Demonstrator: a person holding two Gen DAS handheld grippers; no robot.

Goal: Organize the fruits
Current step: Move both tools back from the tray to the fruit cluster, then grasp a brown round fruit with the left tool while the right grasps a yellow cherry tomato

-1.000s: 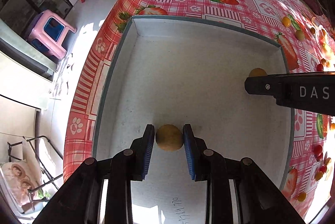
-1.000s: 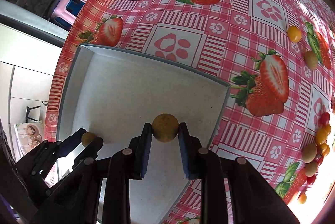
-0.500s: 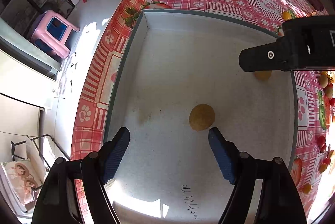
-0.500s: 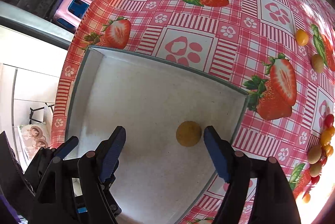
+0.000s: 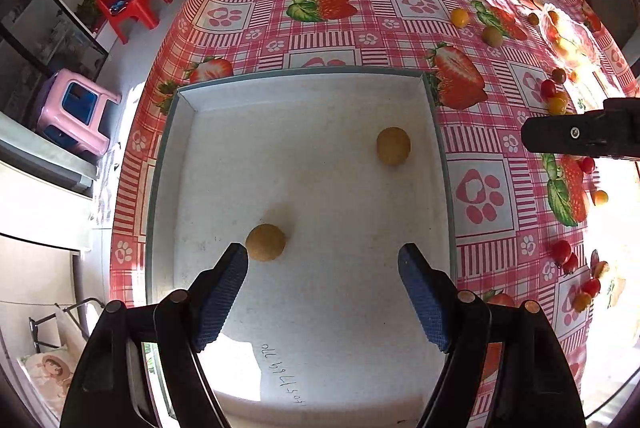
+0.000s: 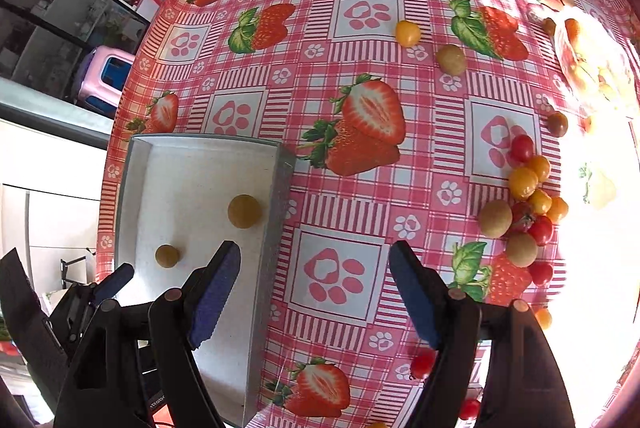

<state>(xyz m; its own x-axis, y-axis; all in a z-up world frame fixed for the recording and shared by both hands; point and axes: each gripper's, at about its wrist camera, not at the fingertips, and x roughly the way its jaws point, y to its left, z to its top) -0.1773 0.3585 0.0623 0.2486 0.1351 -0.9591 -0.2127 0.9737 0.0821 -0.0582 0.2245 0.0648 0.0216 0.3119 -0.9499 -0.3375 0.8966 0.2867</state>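
Note:
A grey-rimmed white box (image 5: pixel 160 164) (image 6: pixel 276 188) lies on the strawberry tablecloth. Two tan round fruits lie loose on its floor: one (image 5: pixel 265 242) (image 6: pixel 167 255) just ahead of my left gripper's left pad, one (image 5: pixel 393 145) (image 6: pixel 244 211) near the box's right wall. My left gripper (image 5: pixel 322 260) is open and empty above the box. My right gripper (image 6: pixel 314 260) is open and empty, raised over the box's right wall and the cloth; one of its fingers shows in the left wrist view (image 5: pixel 580 140). Loose fruits lie to the right.
A cluster of red, yellow and tan small fruits (image 6: pixel 524 200) lies on the cloth at the right. A yellow fruit (image 6: pixel 407 33) and a tan one (image 6: pixel 451 59) lie farther back. A plate (image 6: pixel 592 64) with fruit sits at the far right. A red tomato (image 6: pixel 423 363) lies near my right finger.
Both grippers opened and let go of their tan fruits, which now rest in the box. Both grippers then pulled up and back; the right one swung right, over the box wall.

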